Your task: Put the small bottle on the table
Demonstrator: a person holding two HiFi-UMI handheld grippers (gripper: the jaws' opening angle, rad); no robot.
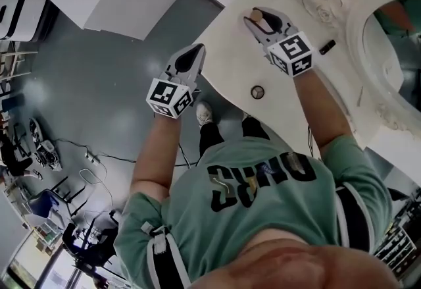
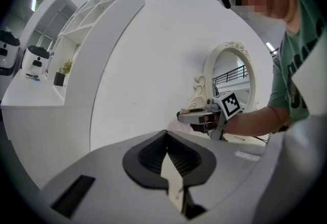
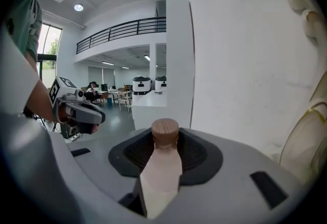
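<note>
My right tongs (image 1: 260,20) were clamped on the small pale beige bottle with a round brown cap (image 3: 162,167), their dark ribbed pads pressed against its sides and the cap poking out past the tips. In the head view, that bottle hung over the white table (image 1: 230,64), towards the corner where the round mirror in a white carved ornate frame (image 1: 368,11) lay. I could not tell from any view whether the bottle touched the tabletop. My left tongs (image 1: 191,57) were narrow, their tips meeting, and I saw nothing gripped between them. They sat to the left of the others, well apart, at the table's edge with the grey glossy floor (image 1: 99,83) below. A small dark round disc with a pale ring (image 1: 257,91) lay on the table near its front edge, between my two arms. A short black oblong object (image 1: 327,47) rested just beside the mirror frame, close to the marker cube of my right tongs. My green printed T-shirt (image 1: 263,195) filled the lower part of the head view.
</note>
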